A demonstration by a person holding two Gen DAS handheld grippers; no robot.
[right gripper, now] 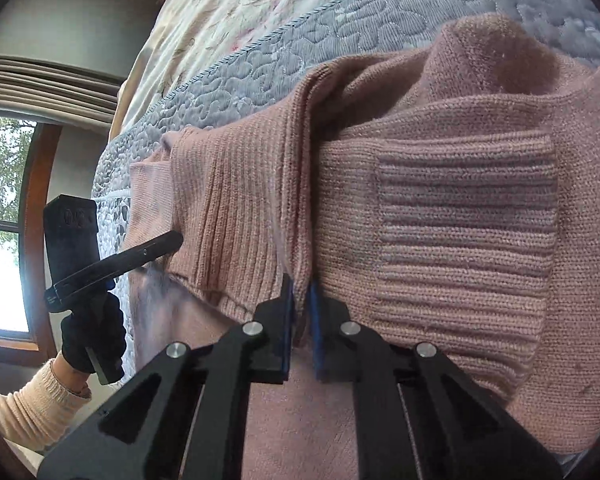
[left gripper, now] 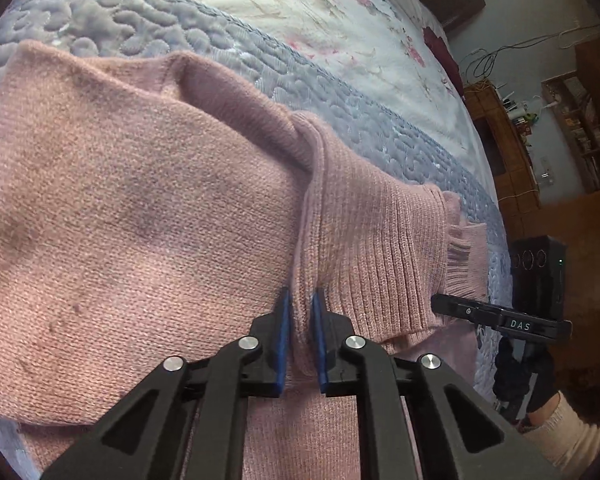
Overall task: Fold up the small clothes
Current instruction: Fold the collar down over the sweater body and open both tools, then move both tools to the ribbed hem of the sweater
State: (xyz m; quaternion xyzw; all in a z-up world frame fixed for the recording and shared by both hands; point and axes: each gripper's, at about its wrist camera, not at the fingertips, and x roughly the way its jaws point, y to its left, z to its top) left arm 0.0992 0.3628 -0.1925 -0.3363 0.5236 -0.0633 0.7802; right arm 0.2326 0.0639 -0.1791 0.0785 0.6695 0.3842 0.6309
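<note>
Quilted bed cover (left gripper: 228, 40) at 12 o'clock carries pink knit sweater (left gripper: 120, 208), filling frame centre. Left gripper (left gripper: 301, 300) nearly closed, pinching a sweater fold; right gripper (right gripper: 299, 286) likewise clamps a ridge at 6 o'clock.

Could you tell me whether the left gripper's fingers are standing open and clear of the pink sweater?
No, the left gripper is shut on a bunched ridge of the pink sweater, with knit pinched between its blue pads.
</note>
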